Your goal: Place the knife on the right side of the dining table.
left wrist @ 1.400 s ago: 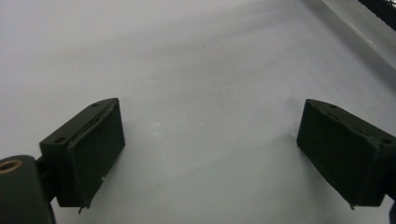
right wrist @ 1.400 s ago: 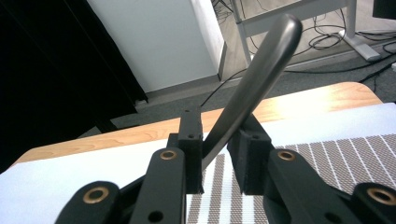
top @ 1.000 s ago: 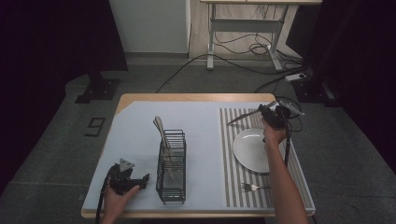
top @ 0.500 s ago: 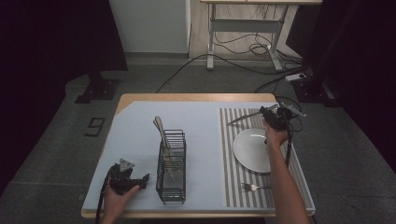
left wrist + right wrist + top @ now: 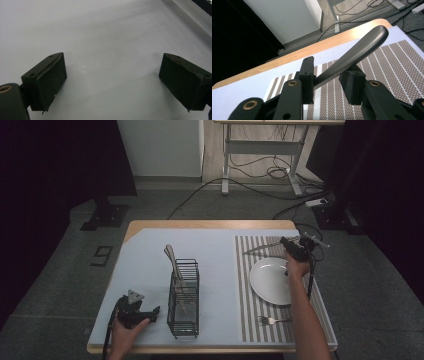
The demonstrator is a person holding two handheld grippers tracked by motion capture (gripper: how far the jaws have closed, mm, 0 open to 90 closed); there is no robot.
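Over the striped mat (image 5: 260,285), the right tongs (image 5: 286,243) have sunk lower, loosening around the knife (image 5: 352,58).

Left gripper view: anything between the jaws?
No. The left gripper stands wide open over the bare pale mat, with nothing between its two black pads.

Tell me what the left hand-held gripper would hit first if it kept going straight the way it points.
Probably the black wire rack: the left hand-held gripper points along the pale mat toward its base, though depth is unclear.
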